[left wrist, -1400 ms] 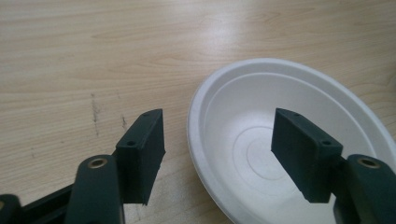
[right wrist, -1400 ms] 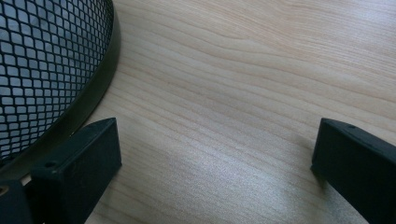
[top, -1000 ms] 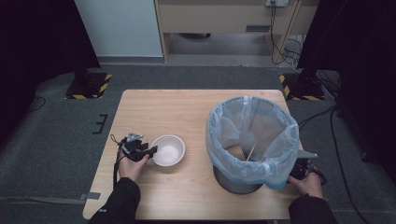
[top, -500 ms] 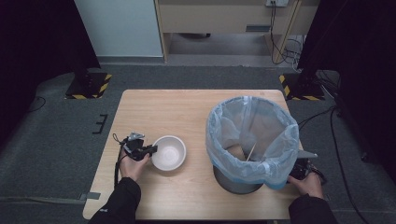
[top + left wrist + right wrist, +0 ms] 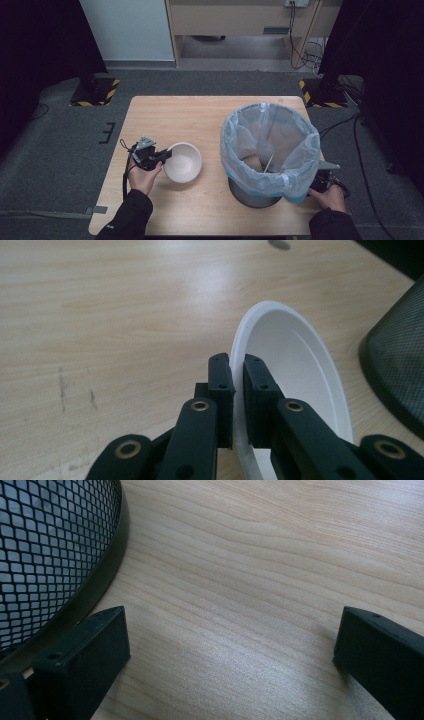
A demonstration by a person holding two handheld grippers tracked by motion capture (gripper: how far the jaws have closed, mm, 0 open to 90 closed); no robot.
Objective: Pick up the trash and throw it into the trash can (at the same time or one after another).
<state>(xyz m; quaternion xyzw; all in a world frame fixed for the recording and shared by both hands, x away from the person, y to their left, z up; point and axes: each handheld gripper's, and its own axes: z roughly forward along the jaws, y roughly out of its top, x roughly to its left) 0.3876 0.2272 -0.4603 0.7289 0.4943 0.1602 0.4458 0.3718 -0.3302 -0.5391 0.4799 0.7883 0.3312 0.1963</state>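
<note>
My left gripper (image 5: 239,390) has just closed on the bowl (image 5: 295,370) rim; my right gripper (image 5: 227,655) gapes wide, empty, its own view showing the mesh bin (image 5: 45,555) just beside one finger

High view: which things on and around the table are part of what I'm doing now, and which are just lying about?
In the job:
- white bowl, its rim pinched by the left gripper
- lined mesh bin with a stick inside
- right gripper, jaws open beside the bin's base

Lying about:
- cables on the floor beyond the table
- striped stand bases
</note>
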